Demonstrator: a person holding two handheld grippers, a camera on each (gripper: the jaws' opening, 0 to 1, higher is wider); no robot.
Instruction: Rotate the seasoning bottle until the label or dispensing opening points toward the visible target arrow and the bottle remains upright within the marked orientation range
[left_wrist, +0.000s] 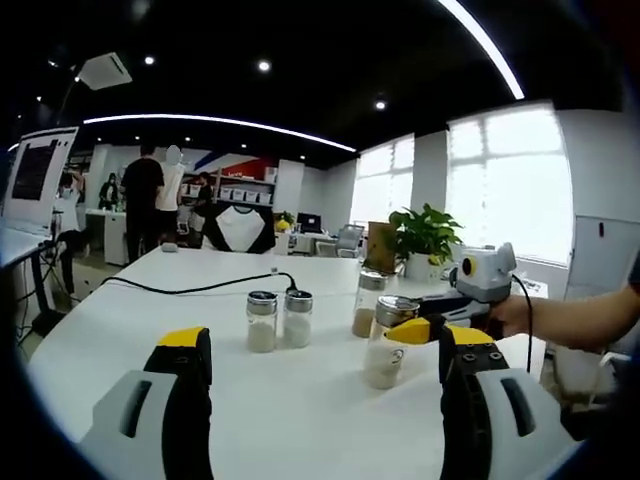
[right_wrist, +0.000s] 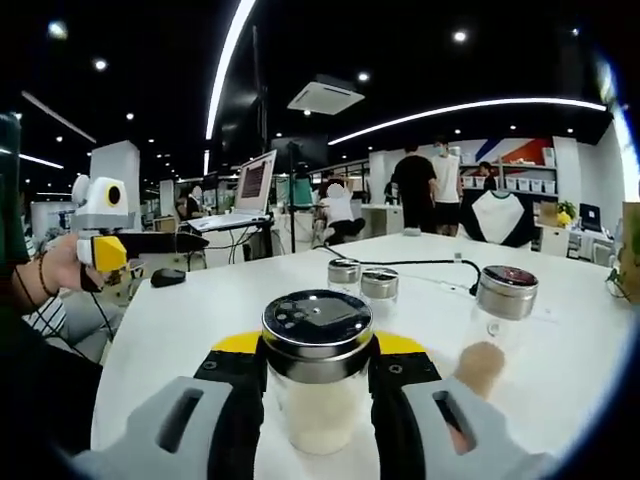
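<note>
A clear seasoning bottle (right_wrist: 318, 385) with a dark metal lid and pale powder stands upright on the white table (right_wrist: 180, 330). My right gripper (right_wrist: 318, 352) is shut on it, one jaw on each side of the glass. In the left gripper view the same bottle (left_wrist: 383, 350) sits right of centre, with the right gripper (left_wrist: 428, 327) reaching in from the right, held by a hand. My left gripper (left_wrist: 320, 345) hovers low over the table, open, with nothing between its jaws. In the right gripper view, the left gripper (right_wrist: 190, 241) appears at far left.
Two small pale-filled bottles (left_wrist: 262, 321) (left_wrist: 298, 318) stand side by side mid-table, and a taller brown-filled one (left_wrist: 367, 304) stands behind the held bottle. A black cable (left_wrist: 200, 289) crosses the table. A potted plant (left_wrist: 425, 238) stands at the far edge. People stand at the back.
</note>
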